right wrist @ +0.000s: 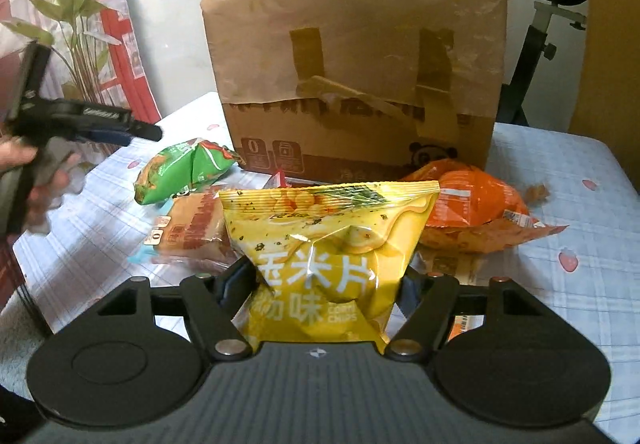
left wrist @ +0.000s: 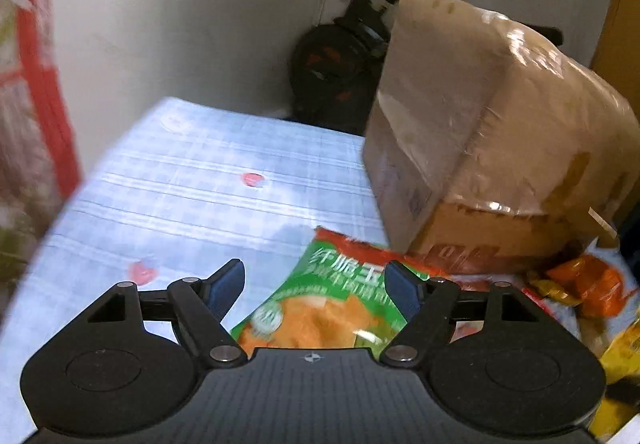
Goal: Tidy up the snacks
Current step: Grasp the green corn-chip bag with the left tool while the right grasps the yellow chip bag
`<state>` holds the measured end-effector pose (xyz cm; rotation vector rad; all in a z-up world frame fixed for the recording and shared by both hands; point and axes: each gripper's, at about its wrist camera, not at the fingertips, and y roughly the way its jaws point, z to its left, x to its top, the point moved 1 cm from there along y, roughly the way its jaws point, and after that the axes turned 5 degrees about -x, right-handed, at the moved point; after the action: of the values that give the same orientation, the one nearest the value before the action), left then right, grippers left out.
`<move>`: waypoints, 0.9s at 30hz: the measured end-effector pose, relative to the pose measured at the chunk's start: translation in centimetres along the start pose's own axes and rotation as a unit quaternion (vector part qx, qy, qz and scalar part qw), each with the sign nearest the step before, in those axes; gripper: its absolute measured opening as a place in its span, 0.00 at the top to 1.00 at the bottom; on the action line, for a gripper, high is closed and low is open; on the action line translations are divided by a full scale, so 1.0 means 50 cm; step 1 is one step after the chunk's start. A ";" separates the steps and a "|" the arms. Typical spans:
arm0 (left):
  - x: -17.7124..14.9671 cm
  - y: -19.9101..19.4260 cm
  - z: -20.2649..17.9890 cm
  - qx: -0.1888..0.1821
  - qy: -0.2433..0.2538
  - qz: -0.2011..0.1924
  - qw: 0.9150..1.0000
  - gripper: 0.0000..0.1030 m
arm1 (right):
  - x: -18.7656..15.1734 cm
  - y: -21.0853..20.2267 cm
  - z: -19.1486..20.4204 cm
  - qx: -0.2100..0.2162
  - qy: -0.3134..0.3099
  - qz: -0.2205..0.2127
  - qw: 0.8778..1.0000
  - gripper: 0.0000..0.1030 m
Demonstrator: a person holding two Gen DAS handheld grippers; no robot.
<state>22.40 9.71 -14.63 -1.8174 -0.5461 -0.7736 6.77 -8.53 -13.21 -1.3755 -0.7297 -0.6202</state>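
Note:
My right gripper (right wrist: 326, 284) is shut on a yellow corn chips bag (right wrist: 328, 244) and holds it upright in front of the cardboard box (right wrist: 356, 75). My left gripper (left wrist: 316, 280) is open and hovers over a green snack bag (left wrist: 320, 308) lying on the table beside the box (left wrist: 480, 131). In the right wrist view the left gripper (right wrist: 132, 133) sits above and left of the green bag (right wrist: 184, 169). An orange bag (right wrist: 472, 203) and a brown wrapped snack (right wrist: 192, 232) lie in front of the box.
The table has a blue checked cloth (left wrist: 192, 179) with strawberry prints. An exercise bike (left wrist: 340, 55) stands behind the table by the white wall. A plant (right wrist: 76, 15) and red curtain stand at the left. Orange and yellow bags (left wrist: 588, 284) lie at the right.

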 end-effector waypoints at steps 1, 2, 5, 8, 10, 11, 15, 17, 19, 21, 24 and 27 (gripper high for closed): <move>0.003 0.011 0.010 -0.017 -0.009 0.006 1.000 0.22 | 0.000 -0.001 -0.002 -0.001 0.000 0.000 1.000 0.30; 0.007 0.021 0.018 -0.028 -0.019 0.012 0.999 0.22 | 0.000 -0.003 -0.005 -0.003 0.000 0.001 1.000 0.30; 0.010 0.037 0.021 -0.051 -0.019 0.012 0.998 0.19 | 0.001 -0.001 -0.014 -0.012 0.004 0.006 1.000 0.30; 0.006 0.048 -0.005 -0.064 0.025 0.025 0.997 0.15 | 0.005 0.000 -0.020 -0.015 0.008 0.006 1.000 0.30; -0.005 0.058 -0.029 -0.064 0.076 0.040 0.994 0.13 | 0.008 0.003 -0.017 -0.014 0.004 0.006 1.000 0.30; -0.013 0.059 -0.041 -0.061 0.102 0.034 0.992 0.11 | 0.010 0.006 -0.014 -0.013 0.000 0.007 1.000 0.30; -0.030 0.084 -0.045 -0.038 0.127 0.055 0.990 0.05 | 0.014 0.017 -0.001 -0.004 -0.014 0.012 1.000 0.30; -0.037 0.094 -0.040 -0.034 0.125 0.057 0.990 0.03 | 0.015 0.020 0.004 0.000 -0.018 0.013 1.000 0.30; -0.038 0.105 -0.034 -0.031 0.119 0.062 0.990 0.02 | 0.015 0.021 0.007 0.001 -0.020 0.013 1.000 0.30; -0.039 0.116 -0.022 -0.038 0.089 0.074 0.993 0.02 | 0.015 0.021 0.005 -0.001 -0.020 0.013 1.000 0.30; -0.044 0.110 -0.019 -0.030 0.083 0.070 0.994 0.08 | 0.015 0.022 0.001 -0.005 -0.014 0.013 1.000 0.30; -0.056 0.087 -0.030 -0.022 0.097 0.061 0.993 0.20 | 0.014 0.022 -0.001 -0.005 -0.012 0.012 1.000 0.30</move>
<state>23.03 6.71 -19.08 -1.7736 -0.2906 -0.8721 8.04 -8.43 -13.38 -1.4017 -0.7301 -0.5902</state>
